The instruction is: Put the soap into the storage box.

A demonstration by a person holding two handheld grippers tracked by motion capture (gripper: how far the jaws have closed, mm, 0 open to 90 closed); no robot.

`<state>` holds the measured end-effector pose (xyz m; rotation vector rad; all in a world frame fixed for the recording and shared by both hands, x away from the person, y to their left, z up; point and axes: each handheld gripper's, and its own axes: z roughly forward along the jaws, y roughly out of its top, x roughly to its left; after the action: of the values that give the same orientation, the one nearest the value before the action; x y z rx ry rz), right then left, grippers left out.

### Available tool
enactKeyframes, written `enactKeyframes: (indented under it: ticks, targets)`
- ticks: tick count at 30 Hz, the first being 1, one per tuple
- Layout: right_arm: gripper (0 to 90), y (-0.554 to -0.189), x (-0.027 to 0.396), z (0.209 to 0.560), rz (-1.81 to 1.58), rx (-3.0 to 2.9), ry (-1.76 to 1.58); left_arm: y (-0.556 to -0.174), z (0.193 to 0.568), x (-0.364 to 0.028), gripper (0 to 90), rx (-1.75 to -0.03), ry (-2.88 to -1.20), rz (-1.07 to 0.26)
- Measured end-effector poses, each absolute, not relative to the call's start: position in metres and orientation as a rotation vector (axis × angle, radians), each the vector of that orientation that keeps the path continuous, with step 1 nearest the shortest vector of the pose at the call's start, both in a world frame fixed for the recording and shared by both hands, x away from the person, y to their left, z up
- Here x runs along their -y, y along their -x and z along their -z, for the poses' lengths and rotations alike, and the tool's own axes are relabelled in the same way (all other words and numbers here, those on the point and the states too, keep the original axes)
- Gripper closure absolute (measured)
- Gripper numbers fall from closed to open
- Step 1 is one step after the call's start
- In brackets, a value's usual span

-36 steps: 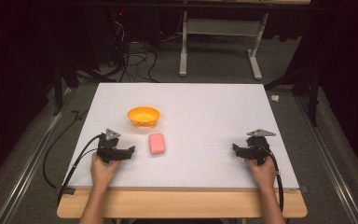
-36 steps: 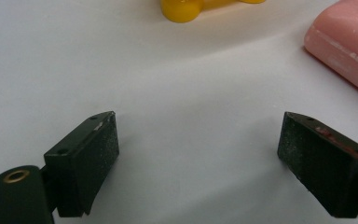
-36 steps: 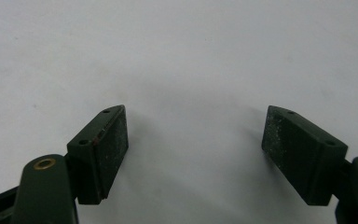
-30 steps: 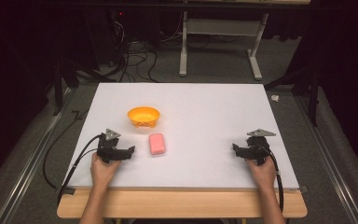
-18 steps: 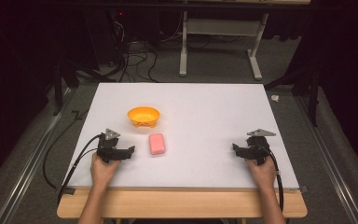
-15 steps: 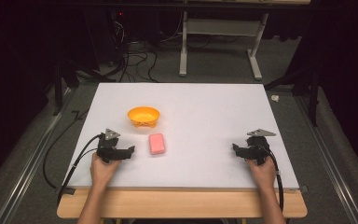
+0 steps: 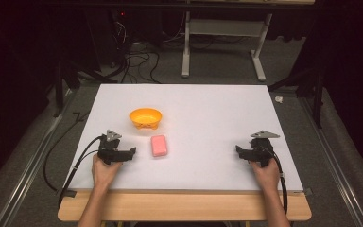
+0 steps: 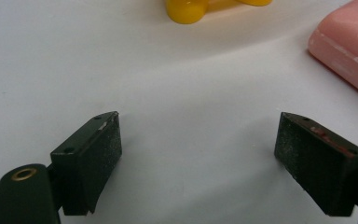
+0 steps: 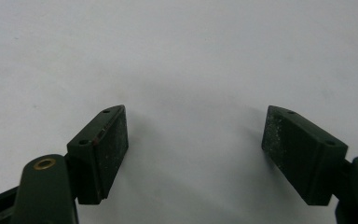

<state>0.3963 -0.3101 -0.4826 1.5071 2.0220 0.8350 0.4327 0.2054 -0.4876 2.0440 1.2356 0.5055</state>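
Near the tabletop's (image 7: 203,101) front edge, both tongs, left (image 8: 198,156) and right (image 9: 196,151), rest open and empty, the left having just narrowed; likely next: reach for the pink soap (image 7: 159,145) beside the orange bowl (image 7: 145,117).

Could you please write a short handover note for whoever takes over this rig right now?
Left gripper: open, its fingers have just been closing, with nothing between them. It sits low at the white table, just left of the pink block.
Right gripper: open and empty, at the table's right side.
Orange bowl: upright, behind the block and apart from it.
Done: nothing picked up yet.
Left: probably grasp the block with the left gripper and put it in the bowl.
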Motion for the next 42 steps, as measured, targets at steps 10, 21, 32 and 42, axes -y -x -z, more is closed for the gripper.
enactKeyframes:
  ticks: [10, 21, 32, 42]
  targets:
    - [23.1, -0.396, 0.310, 0.483, -0.835, -2.021, -1.510, -0.432, 0.480, -0.213, 14.2, -1.261, -2.024, -0.542]
    - [23.1, -0.396, 0.310, 0.483, -0.833, -2.023, -1.503, -0.423, 0.465, -0.223, 14.1, -1.257, -1.968, -0.584]
    - [23.1, -0.396, 0.310, 0.483, -0.831, -2.023, -1.503, -0.403, 0.454, -0.218, 13.0, -1.168, -1.946, -0.566]
    - [23.1, -0.396, 0.310, 0.483, -0.831, -2.024, -1.497, -0.395, 0.446, -0.201, 10.9, -1.078, -1.975, -0.518]
